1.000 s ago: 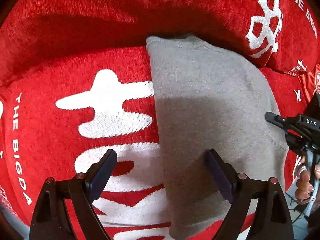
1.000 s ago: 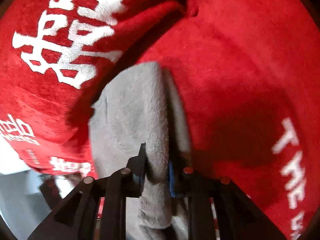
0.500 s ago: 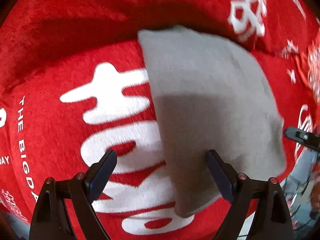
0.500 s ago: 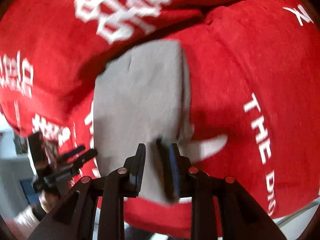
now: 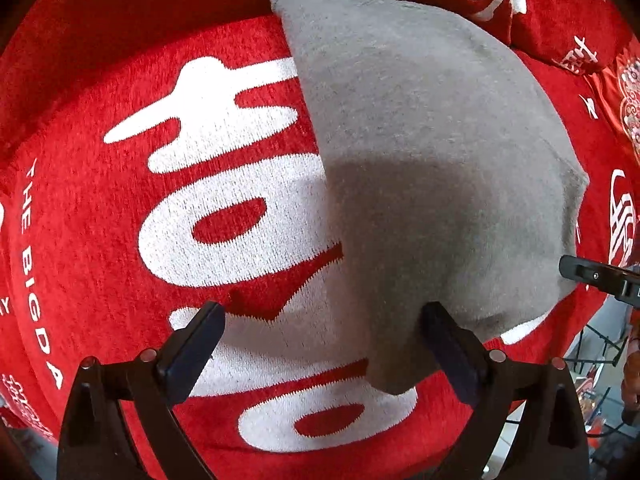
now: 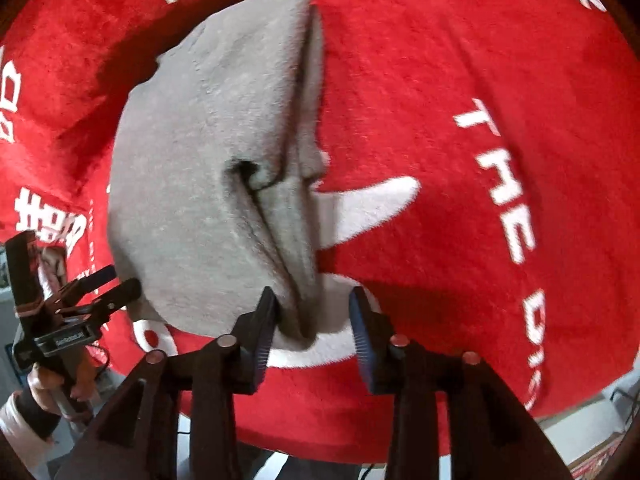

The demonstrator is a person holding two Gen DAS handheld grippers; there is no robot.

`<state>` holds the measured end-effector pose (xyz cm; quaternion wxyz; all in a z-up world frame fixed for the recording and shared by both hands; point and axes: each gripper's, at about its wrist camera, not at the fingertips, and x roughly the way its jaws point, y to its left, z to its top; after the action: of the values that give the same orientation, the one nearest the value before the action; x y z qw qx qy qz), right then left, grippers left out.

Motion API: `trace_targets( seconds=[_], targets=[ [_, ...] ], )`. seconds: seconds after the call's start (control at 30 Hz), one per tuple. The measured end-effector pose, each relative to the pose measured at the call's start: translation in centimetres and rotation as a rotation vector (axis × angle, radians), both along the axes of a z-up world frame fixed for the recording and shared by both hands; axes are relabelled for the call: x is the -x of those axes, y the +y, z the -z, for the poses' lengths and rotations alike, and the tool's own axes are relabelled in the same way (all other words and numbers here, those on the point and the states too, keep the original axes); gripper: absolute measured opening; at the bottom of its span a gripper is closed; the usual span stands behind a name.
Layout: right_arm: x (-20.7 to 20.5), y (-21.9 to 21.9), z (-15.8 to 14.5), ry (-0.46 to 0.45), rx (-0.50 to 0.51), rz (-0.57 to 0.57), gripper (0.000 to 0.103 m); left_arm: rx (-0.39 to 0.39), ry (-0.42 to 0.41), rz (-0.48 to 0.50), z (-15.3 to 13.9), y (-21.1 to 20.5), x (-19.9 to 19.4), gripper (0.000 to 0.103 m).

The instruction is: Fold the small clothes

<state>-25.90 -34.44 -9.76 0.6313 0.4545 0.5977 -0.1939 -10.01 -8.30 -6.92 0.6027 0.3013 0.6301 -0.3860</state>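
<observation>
A small grey garment (image 5: pixel 420 152) lies folded on a red cushion cover with big white characters (image 5: pixel 224 184). My left gripper (image 5: pixel 322 344) points straight down over the garment's left edge. Its jaws are opening wide and hold nothing; the near grey corner lies beside the right finger (image 5: pixel 448 344). In the right wrist view the garment (image 6: pixel 192 168) shows stacked fold edges along its right side. My right gripper (image 6: pixel 312 332) is opening. The near end of that fold sits loose between its jaws, and the pads do not press on it.
The red cover (image 6: pixel 480 128) spreads over the whole seat, with a raised red back cushion (image 5: pixel 160 8) behind. The left gripper (image 6: pixel 100 284) and the hand holding it (image 6: pixel 56 384) show at the left of the right wrist view. Floor and a wire rack (image 5: pixel 600 344) lie past the seat edge.
The right gripper has let go of the grey fold it pinched and drawn back; the garment now lies flat. The left gripper has slid across the cushion and spread wider.
</observation>
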Motion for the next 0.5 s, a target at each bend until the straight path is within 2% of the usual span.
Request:
trace_targets(
  seconds=[0.1, 0.23, 0.37, 0.5],
  targets=[
    [1.0, -0.3, -0.5, 0.043, 0.007, 0.056, 0.044, -0.001, -0.007, 0.013, -0.4, -0.1, 0.3, 0.099],
    [0.9, -0.7, -2.5, 0.088, 0.062, 0.063, 0.046, 0.021, -0.012, 0.000, -2.3, -0.8, 0.7, 0.099],
    [0.7, -1.4, -4.3, 0.071, 0.087, 0.098, 0.046, 0.042, -0.013, -0.015, -3.4, -0.4, 0.0, 0.099],
    [0.5, -2.4, -4.6, 0.051, 0.073, 0.152, 0.050, 0.056, -0.021, -0.020, -4.5, 0.3, -0.9, 0.099]
  ],
)
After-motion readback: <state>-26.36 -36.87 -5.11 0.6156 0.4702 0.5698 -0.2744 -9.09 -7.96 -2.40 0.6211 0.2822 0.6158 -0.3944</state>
